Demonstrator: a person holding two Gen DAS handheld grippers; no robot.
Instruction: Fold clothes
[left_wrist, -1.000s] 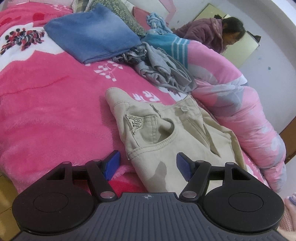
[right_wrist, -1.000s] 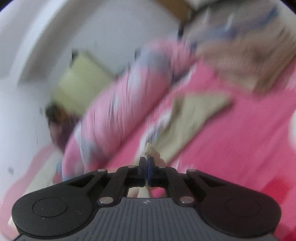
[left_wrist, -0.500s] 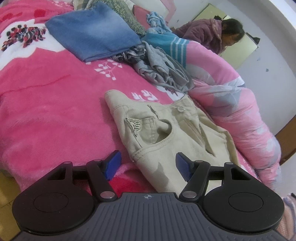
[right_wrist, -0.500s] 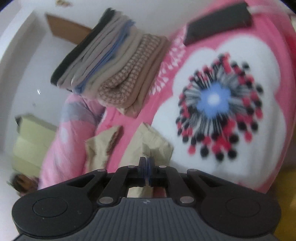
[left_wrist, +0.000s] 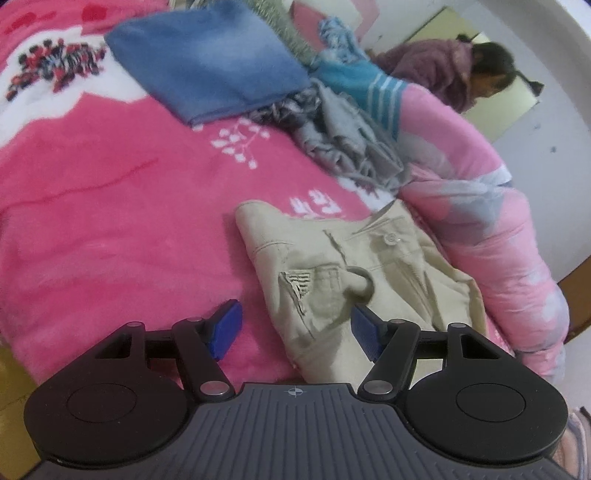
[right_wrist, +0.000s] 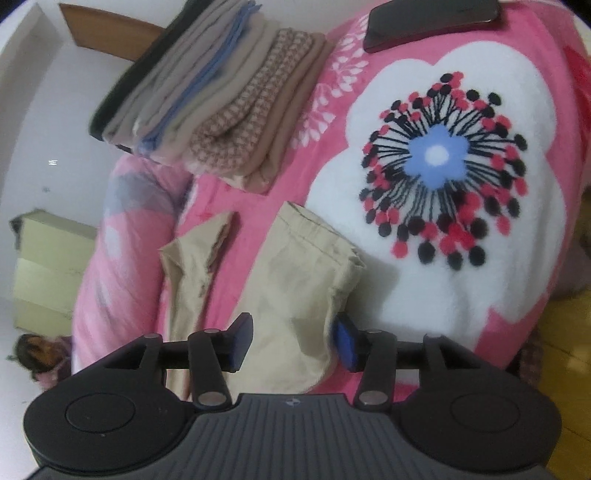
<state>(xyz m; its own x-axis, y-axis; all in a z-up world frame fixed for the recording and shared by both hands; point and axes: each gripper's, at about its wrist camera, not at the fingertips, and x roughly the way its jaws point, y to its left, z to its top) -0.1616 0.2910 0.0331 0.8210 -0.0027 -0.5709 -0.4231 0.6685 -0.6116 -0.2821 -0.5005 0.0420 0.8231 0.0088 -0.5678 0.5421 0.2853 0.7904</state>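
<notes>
Khaki trousers (left_wrist: 354, 280) flat on pink blanket (left_wrist: 110, 206), waistband end toward L gripper, leg cuffs (right_wrist: 317, 258) toward R gripper, just beside rolled pink quilt (left_wrist: 480, 221).
L gripper (left_wrist: 295, 328): jaws apart, hovering at waistband edge; one blue pad over fabric, other over blanket; nothing gripped.
R gripper (right_wrist: 291, 341): jaws just been opening, now apart; trouser leg between pads, no pinch visible.
Folded blue jeans (left_wrist: 210, 70) + crumpled grey garment (left_wrist: 343, 136) farther back.
Folded stack (right_wrist: 207, 99) beyond cuffs.
Dark phone (right_wrist: 432, 18) near top edge.
</notes>
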